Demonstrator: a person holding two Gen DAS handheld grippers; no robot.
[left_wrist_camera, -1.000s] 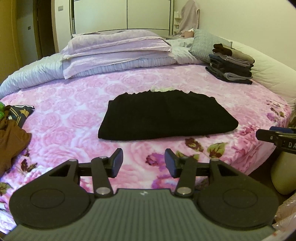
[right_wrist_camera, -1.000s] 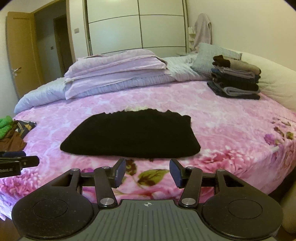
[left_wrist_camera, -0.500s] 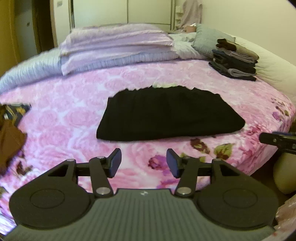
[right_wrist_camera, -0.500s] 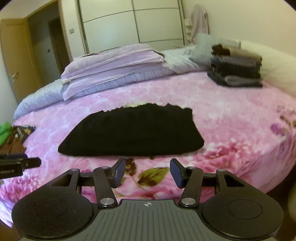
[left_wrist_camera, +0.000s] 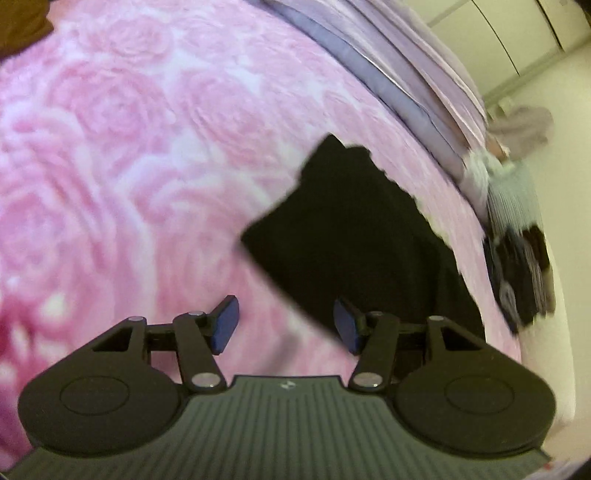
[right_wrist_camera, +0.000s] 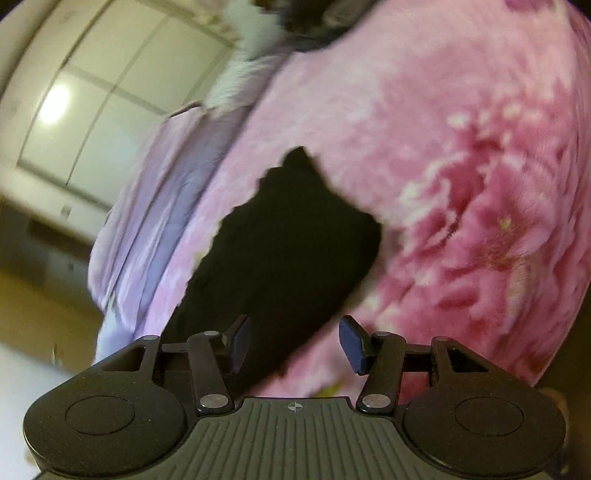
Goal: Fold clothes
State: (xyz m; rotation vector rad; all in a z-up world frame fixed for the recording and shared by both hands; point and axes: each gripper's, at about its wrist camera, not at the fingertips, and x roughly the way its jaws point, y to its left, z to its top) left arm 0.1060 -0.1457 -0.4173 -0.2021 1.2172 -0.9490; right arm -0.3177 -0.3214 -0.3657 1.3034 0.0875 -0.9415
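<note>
A black garment (left_wrist_camera: pixel 351 236), folded into a long flat band, lies on the pink rose-print bedspread (left_wrist_camera: pixel 110 166). My left gripper (left_wrist_camera: pixel 286 323) hovers close over its left end, rolled sideways and open. The cloth's near edge runs just beyond the right fingertip (left_wrist_camera: pixel 345 325), and nothing is pinched. In the right wrist view the same black garment (right_wrist_camera: pixel 288 243) reaches down between the open fingers of my right gripper (right_wrist_camera: pixel 293 343), which is tilted over its right end. The pads are not pressing on it. Both views are blurred.
Folded lilac bedding (left_wrist_camera: pixel 406 74) lies along the far side of the bed, seen too as lilac bedding (right_wrist_camera: pixel 147 203). A stack of folded dark clothes (left_wrist_camera: pixel 521 273) sits beyond the garment. A brown garment (left_wrist_camera: pixel 18 22) shows at the top left corner. White wardrobe doors (right_wrist_camera: pixel 92 103) stand behind.
Both grippers have dropped toward the bed and closed in on the two ends of the black garment. Each has rolled sideways, so both views are tilted. The left jaws stand slightly wider.
</note>
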